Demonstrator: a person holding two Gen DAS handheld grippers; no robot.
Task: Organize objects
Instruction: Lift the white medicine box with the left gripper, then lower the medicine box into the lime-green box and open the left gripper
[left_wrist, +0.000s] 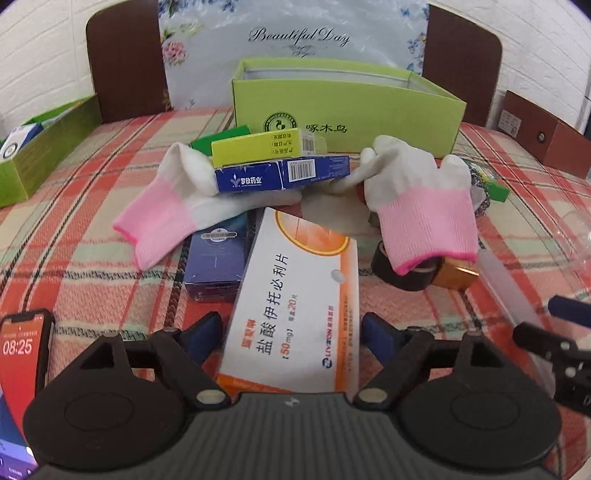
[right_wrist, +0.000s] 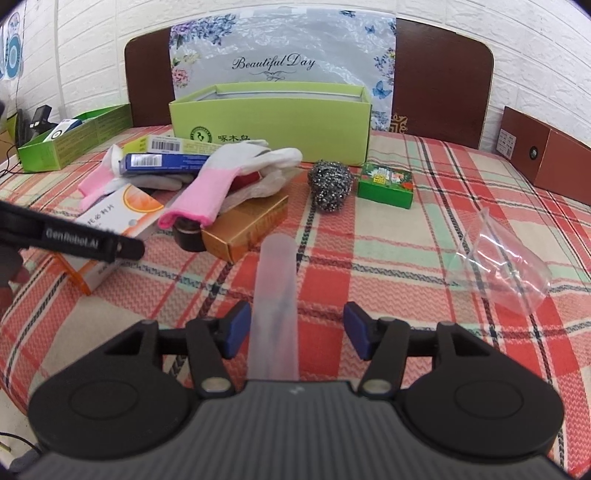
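My left gripper (left_wrist: 291, 334) stands open around the near end of a white and orange medicine box (left_wrist: 295, 295), which lies flat on the plaid cloth; narrow gaps show at both pads. My right gripper (right_wrist: 295, 325) is open, with a translucent plastic tube (right_wrist: 275, 280) lying on the cloth between its fingers, close to the left pad. Behind sits a pile: two white gloves with pink cuffs (left_wrist: 424, 218) (left_wrist: 162, 218), a blue carton (left_wrist: 280, 173), a yellow-green carton (left_wrist: 258, 147) and a dark blue box (left_wrist: 216, 258). An open light green box (left_wrist: 347, 107) stands at the back.
A black tape roll (right_wrist: 186, 236) and a gold box (right_wrist: 247, 229) lie under one glove. A steel scourer (right_wrist: 328, 184), a small green box (right_wrist: 386, 184) and a clear plastic cup (right_wrist: 502, 266) are to the right. A phone (left_wrist: 22, 354) lies at the left, a green tray (left_wrist: 44, 147) beyond it.
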